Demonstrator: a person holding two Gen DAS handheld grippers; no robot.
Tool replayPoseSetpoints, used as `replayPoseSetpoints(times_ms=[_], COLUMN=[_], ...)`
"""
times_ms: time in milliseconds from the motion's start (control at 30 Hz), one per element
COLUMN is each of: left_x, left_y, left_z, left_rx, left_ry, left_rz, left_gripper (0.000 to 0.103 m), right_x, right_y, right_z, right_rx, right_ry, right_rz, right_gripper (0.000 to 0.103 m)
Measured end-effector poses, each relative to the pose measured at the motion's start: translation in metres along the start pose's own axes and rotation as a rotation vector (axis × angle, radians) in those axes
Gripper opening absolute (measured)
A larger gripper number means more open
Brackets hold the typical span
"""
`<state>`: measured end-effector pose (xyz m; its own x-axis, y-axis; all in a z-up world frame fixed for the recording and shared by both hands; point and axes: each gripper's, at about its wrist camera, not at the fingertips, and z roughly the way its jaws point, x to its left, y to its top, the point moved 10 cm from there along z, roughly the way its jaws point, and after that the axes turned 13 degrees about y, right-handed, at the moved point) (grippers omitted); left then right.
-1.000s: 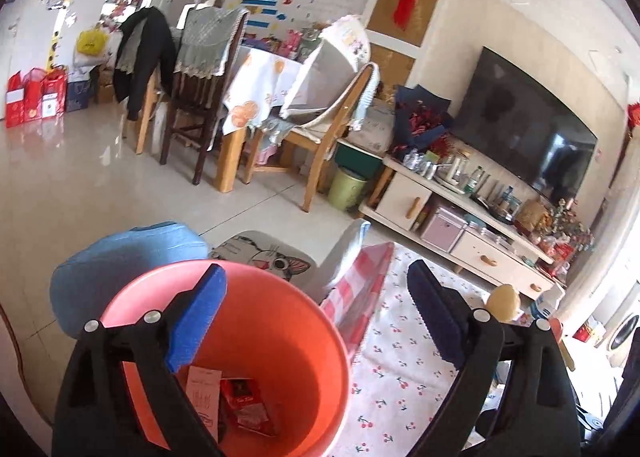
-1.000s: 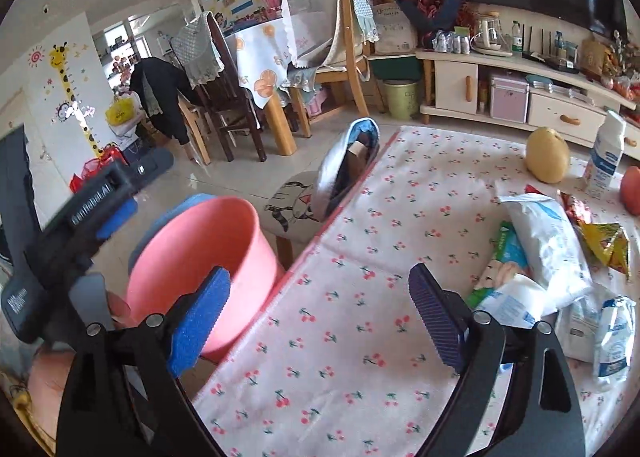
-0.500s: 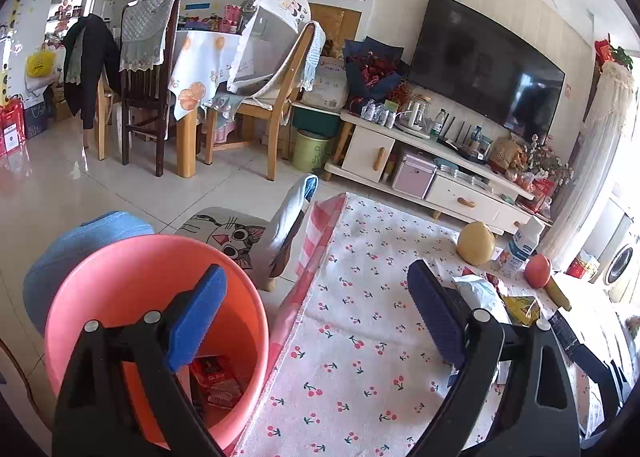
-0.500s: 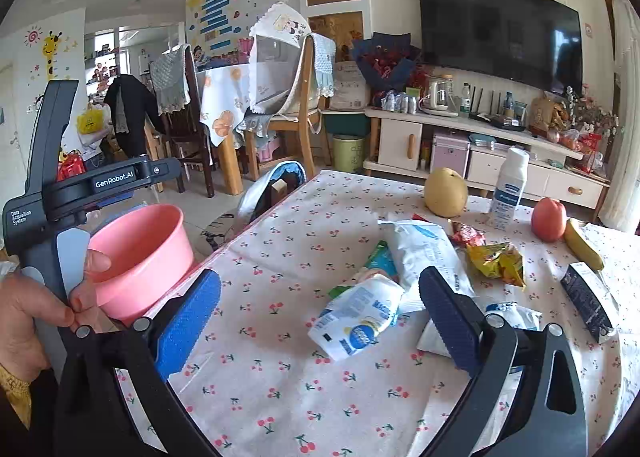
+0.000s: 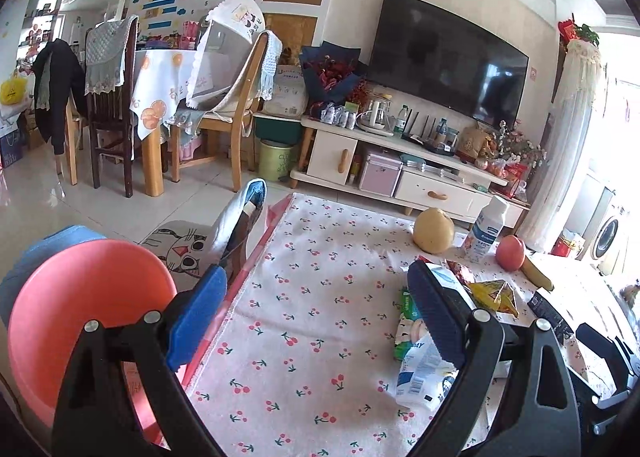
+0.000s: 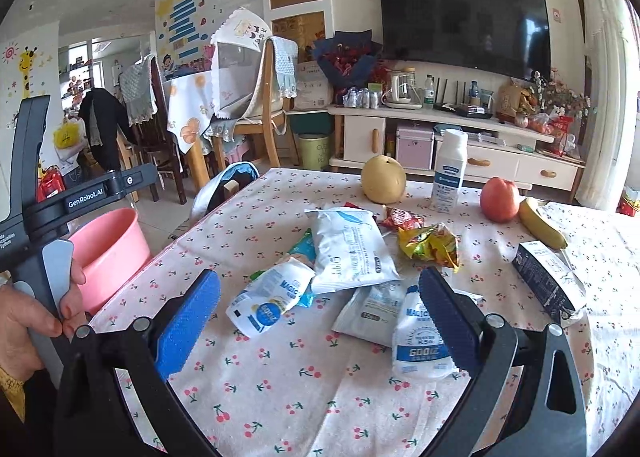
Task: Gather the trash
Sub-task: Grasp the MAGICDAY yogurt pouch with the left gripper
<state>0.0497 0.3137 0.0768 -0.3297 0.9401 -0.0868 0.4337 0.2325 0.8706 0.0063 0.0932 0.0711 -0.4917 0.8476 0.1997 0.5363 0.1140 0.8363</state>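
Several empty snack and wipe packets lie in a heap on the cherry-print table: a small white-blue pouch (image 6: 272, 303), a large white bag (image 6: 348, 253), another white pouch (image 6: 420, 341), a yellow wrapper (image 6: 430, 245) and a dark carton (image 6: 548, 281). A pink bucket (image 6: 110, 253) stands beside the table's left edge; it also shows in the left wrist view (image 5: 80, 317). My right gripper (image 6: 320, 325) is open and empty, hovering just short of the heap. My left gripper (image 5: 316, 321) is open and empty over the table's left part, with the white pouch (image 5: 420, 369) by its right finger.
A pear (image 6: 383, 180), white bottle (image 6: 450, 177), apple (image 6: 499, 199) and banana (image 6: 540, 223) stand at the table's far side. A chair with a blue-white cover (image 5: 240, 225) is tucked at the left edge. TV cabinet (image 5: 400, 169) and dining chairs lie beyond.
Both grippers have swung right, away from the bucket and toward the table. The packet heap has come into view in front of the right gripper. Both stay open.
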Motion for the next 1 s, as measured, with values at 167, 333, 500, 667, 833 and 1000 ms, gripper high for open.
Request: replayPoseSetpoints(times_ms=[167, 333, 500, 667, 833, 1000], left_x=[-0.023, -0.049, -0.076, -0.108, -0.147, -0.189], left_y=[-0.007, -0.015, -0.026, -0.043, -0.066, -0.094], left_z=[0.001, -0.001, -0.004, -0.006, -0.017, -0.032], left_rx=[0.012, 0.012, 0.02, 0.06, 0.103, 0.185], left_ry=[-0.029, -0.053, -0.067, -0.122, -0.223, -0.352], left_rz=[0.018, 0.076, 0.157, 0.229, 0.283, 0.285], left_gripper=[0.093, 0.093, 0.093, 0.093, 0.093, 0.093], right_x=[-0.026, -0.053, -0.081, -0.118, -0.17, -0.233], right_y=[0.0, 0.001, 0.005, 0.007, 0.006, -0.007], right_z=[-0.012, -0.022, -0.034, -0.048, -0.065, -0.078], right_rx=[-0.016, -0.023, -0.04, -0.054, -0.06, -0.027], right_ry=[-0.028, -0.049, -0.08, -0.115, -0.155, -0.203], right_rz=[0.027, 0.07, 0.102, 0.167, 0.269, 0.408], right_gripper=[0.098, 0.098, 0.098, 0.098, 0.098, 0.098])
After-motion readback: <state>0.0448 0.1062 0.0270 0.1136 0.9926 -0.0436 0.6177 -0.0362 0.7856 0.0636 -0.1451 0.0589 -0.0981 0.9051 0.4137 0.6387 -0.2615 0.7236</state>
